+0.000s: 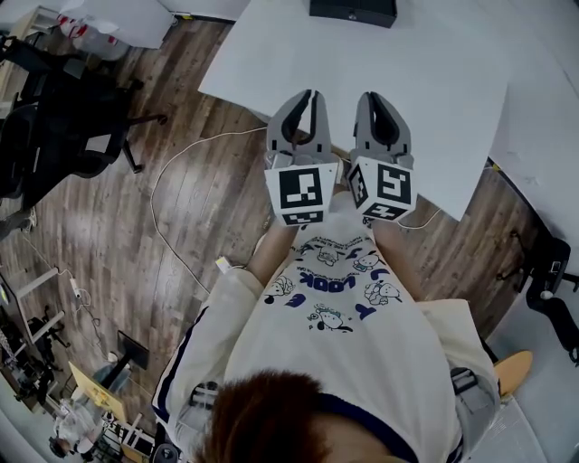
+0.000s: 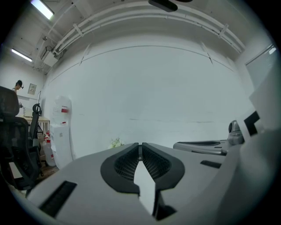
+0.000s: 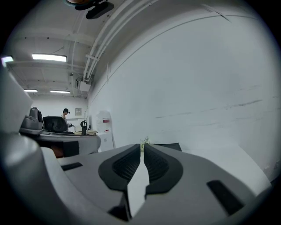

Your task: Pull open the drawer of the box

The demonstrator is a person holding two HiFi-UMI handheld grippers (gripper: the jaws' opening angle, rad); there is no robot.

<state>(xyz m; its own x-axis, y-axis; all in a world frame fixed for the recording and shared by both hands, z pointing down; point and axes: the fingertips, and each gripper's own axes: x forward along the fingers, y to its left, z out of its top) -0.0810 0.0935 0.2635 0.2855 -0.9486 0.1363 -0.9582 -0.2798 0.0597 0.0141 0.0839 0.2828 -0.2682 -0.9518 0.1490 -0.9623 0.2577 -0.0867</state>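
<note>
A black box (image 1: 353, 11) stands at the far edge of the white table (image 1: 271, 63), cut off by the top of the head view. In the right gripper view the box (image 3: 169, 146) shows as a dark slab just beyond the jaw tips. My left gripper (image 1: 306, 94) and right gripper (image 1: 373, 96) sit side by side over the table's near edge, well short of the box. Both are shut with nothing between the jaws. The left gripper (image 2: 140, 144) looks toward a bare white wall; the right gripper (image 3: 143, 145) points along the table.
A black office chair (image 1: 68, 118) stands on the wooden floor to the left. A white cable (image 1: 172, 172) loops across the floor near the table's corner. A white unit (image 2: 59, 132) stands by the wall at left, and a person is at a desk far off.
</note>
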